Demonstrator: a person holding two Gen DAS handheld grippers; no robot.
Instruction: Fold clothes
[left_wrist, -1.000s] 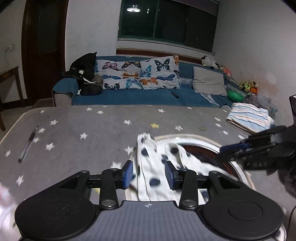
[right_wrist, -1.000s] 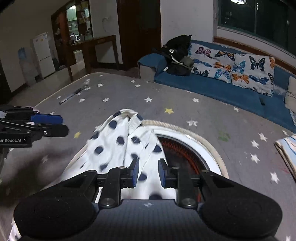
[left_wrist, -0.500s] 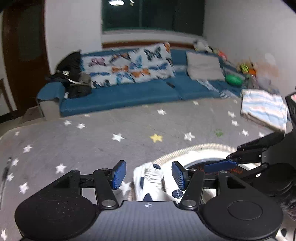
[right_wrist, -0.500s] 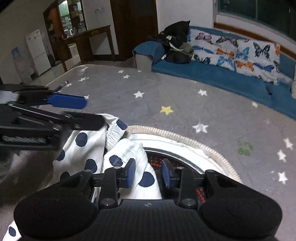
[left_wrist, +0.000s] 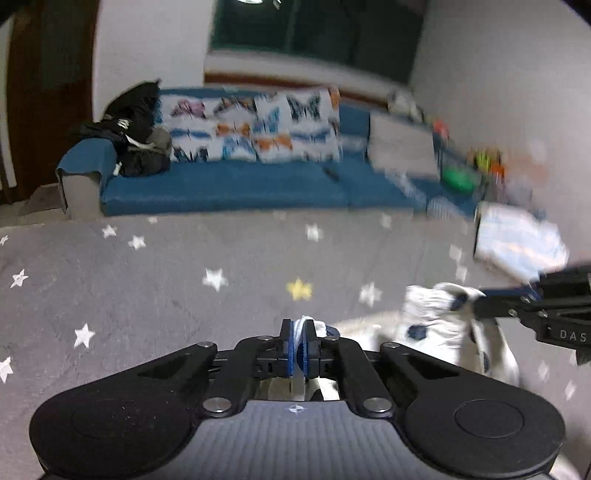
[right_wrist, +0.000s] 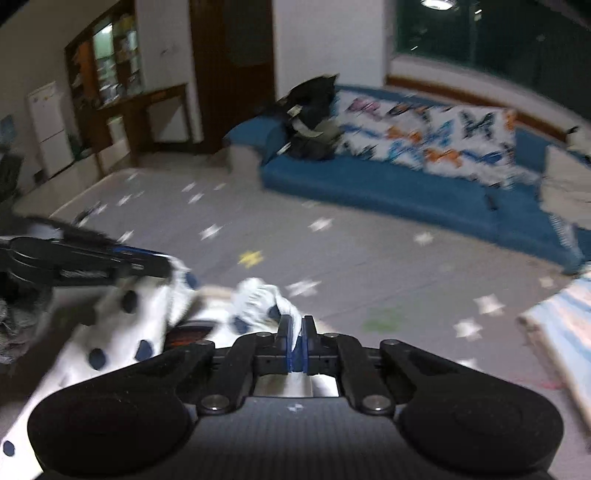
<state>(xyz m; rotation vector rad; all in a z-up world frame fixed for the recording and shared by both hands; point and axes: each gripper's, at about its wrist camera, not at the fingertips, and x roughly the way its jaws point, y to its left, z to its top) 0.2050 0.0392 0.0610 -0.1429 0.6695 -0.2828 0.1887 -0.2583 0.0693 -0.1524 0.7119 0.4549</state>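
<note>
The left gripper (left_wrist: 300, 345) is clamped on a fold of the white, dark-dotted garment (left_wrist: 436, 325), whose bulk lies just to its right, and the right gripper (right_wrist: 294, 341) pinches another fold of that cloth, the rest spreading to its left. Both jaws have just closed on the fabric. Beyond them lies the grey starred mat (left_wrist: 184, 266), farther off the blue sofa (left_wrist: 229, 184).
</note>
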